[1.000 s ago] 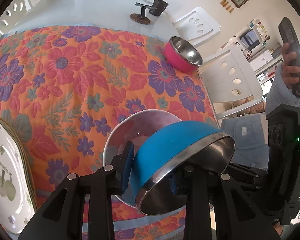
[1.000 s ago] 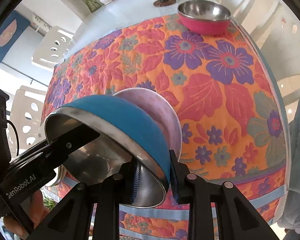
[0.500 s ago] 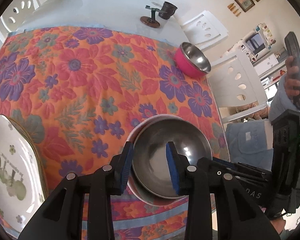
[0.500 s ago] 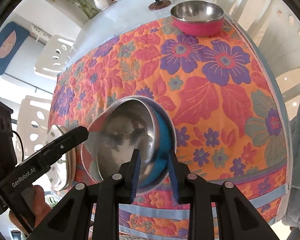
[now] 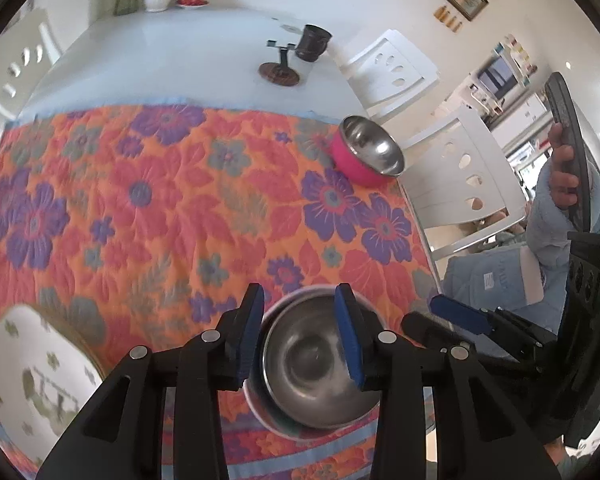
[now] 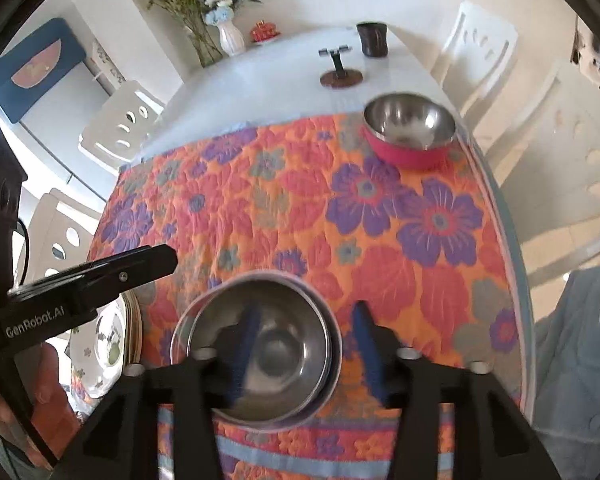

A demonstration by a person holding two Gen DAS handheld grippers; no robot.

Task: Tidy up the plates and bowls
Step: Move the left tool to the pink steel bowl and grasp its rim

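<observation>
A steel bowl with a blue outside (image 5: 312, 364) (image 6: 292, 312) sits upright, nested in a pale lavender bowl (image 5: 256, 404) (image 6: 334, 344) near the front edge of the floral cloth. My left gripper (image 5: 300, 336) hangs above it with its jaws opening; the blue pads do not press on the rim. My right gripper (image 6: 306, 344) also hovers over the nested pair, its jaws opening wide and blurred, with nothing gripped. It shows at the right in the left wrist view (image 5: 444, 320). A pink steel bowl (image 5: 368, 156) (image 6: 410, 128) stands at the cloth's far right corner.
A stack of white patterned plates (image 5: 32, 372) (image 6: 108, 336) lies at the cloth's left front. On the bare white table beyond stand a phone stand (image 6: 340, 74), a dark cup (image 6: 372, 38) and a vase (image 6: 230, 38). White chairs (image 5: 460, 176) surround the table.
The blue bowl, held tilted by both grippers, came down upright into the pale bowl. Both grippers let go of its rim, opened and rose.
</observation>
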